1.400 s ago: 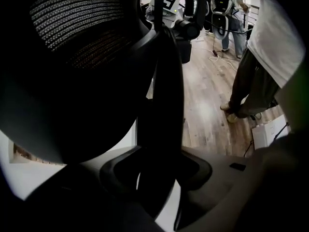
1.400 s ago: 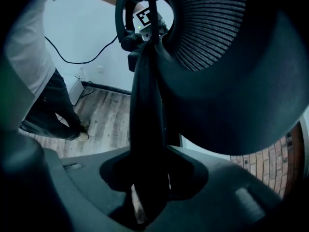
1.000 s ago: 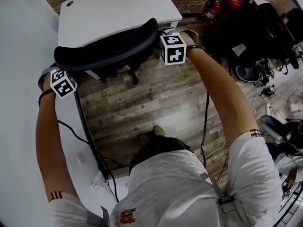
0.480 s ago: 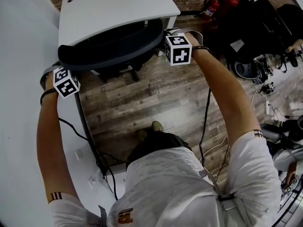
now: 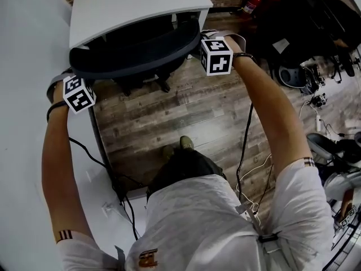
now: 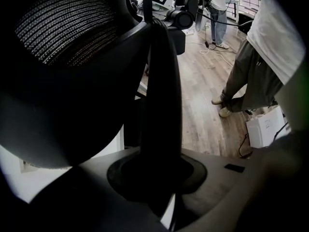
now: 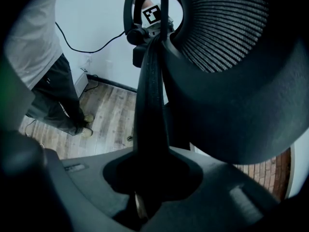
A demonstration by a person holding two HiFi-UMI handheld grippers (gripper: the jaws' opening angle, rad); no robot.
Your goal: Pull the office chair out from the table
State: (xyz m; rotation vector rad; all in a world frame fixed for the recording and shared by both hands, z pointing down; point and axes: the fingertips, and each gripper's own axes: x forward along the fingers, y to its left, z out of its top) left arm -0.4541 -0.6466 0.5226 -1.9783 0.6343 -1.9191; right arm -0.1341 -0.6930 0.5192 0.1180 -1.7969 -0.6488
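Observation:
The black office chair's backrest [image 5: 135, 52] curves across the top of the head view, with its seat tucked under the white table [image 5: 135, 7]. My left gripper [image 5: 69, 77] is at the backrest's left end and my right gripper [image 5: 198, 41] at its right end. In the left gripper view the backrest's dark rim [image 6: 161, 81] runs down between the jaws, and the left gripper [image 6: 159, 197] is shut on it. The right gripper [image 7: 145, 197] is likewise shut on the rim [image 7: 149, 105], beside the mesh back [image 7: 227, 28].
A white surface [image 5: 28, 66] runs along the left, with cables [image 5: 118, 191] on the floor by it. Black bags and gear [image 5: 316, 33] and red fire extinguishers [image 5: 251, 1] crowd the right. My feet [image 5: 180, 145] stand on wood floor behind the chair.
Both grippers and the chair have moved up the picture toward the table. The backrest now sits close under the table's edge, and more of the chair is hidden beneath the top.

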